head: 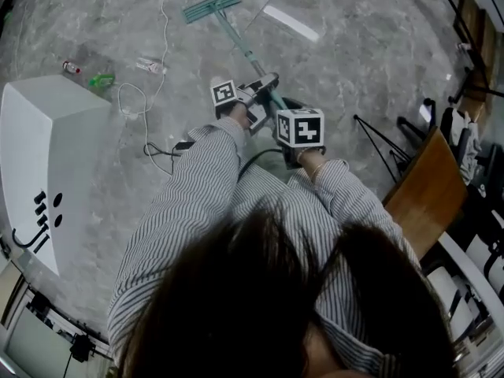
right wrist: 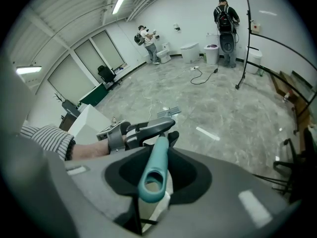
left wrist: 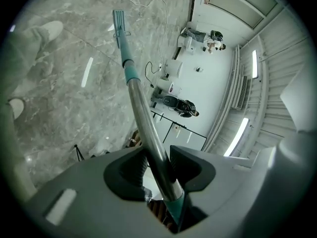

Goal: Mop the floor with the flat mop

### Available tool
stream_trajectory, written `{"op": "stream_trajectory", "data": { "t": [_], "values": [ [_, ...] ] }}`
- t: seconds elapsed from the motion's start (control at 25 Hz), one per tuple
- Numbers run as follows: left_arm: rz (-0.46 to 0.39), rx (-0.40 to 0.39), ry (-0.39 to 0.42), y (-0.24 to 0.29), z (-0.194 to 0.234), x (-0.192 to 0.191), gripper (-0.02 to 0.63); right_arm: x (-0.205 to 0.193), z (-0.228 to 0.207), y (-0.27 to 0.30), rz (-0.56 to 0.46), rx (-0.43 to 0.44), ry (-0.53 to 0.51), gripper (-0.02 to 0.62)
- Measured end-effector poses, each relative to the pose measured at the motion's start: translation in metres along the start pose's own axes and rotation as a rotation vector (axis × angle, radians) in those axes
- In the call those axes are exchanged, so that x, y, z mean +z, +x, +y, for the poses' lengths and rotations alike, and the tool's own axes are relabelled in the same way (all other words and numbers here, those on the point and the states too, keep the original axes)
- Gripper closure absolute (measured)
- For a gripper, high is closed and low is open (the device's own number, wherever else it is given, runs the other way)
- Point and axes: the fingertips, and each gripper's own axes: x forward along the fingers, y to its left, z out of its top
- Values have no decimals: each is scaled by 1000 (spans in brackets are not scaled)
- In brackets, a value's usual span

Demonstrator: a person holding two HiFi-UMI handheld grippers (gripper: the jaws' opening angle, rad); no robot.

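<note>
The flat mop has a teal head (head: 211, 5) lying on the grey marble floor ahead and a long pole (head: 242, 47) slanting back to me. My left gripper (head: 256, 94) is shut on the metal pole (left wrist: 148, 133), just above its teal collar. My right gripper (head: 293, 128) is shut on the teal handle end (right wrist: 154, 170), whose hollow tip points at the camera. In the right gripper view the left gripper (right wrist: 148, 129) sits just ahead on the pole, with the mop head (right wrist: 168, 112) beyond.
A white cabinet (head: 47, 156) stands at my left, with small bottles (head: 100, 79) and a white cable (head: 150, 93) on the floor near it. A wooden board (head: 425, 187) and black stands (head: 386, 140) are at my right. People (right wrist: 225, 21) stand by the far wall.
</note>
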Motion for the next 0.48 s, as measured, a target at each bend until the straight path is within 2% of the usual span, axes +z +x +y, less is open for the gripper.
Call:
{"op": "stream_trajectory", "data": {
  "t": [0.2, 0.36, 0.48],
  "values": [
    [22, 20, 14, -11, 30, -64, 457, -58, -17, -36, 14, 7, -12, 483],
    [-8, 13, 37, -21, 41, -94, 451, -86, -19, -56, 14, 8, -4, 483],
    [9, 42, 43, -30, 49, -118, 451, -107, -18, -71, 26, 3, 6, 483]
  ]
}}
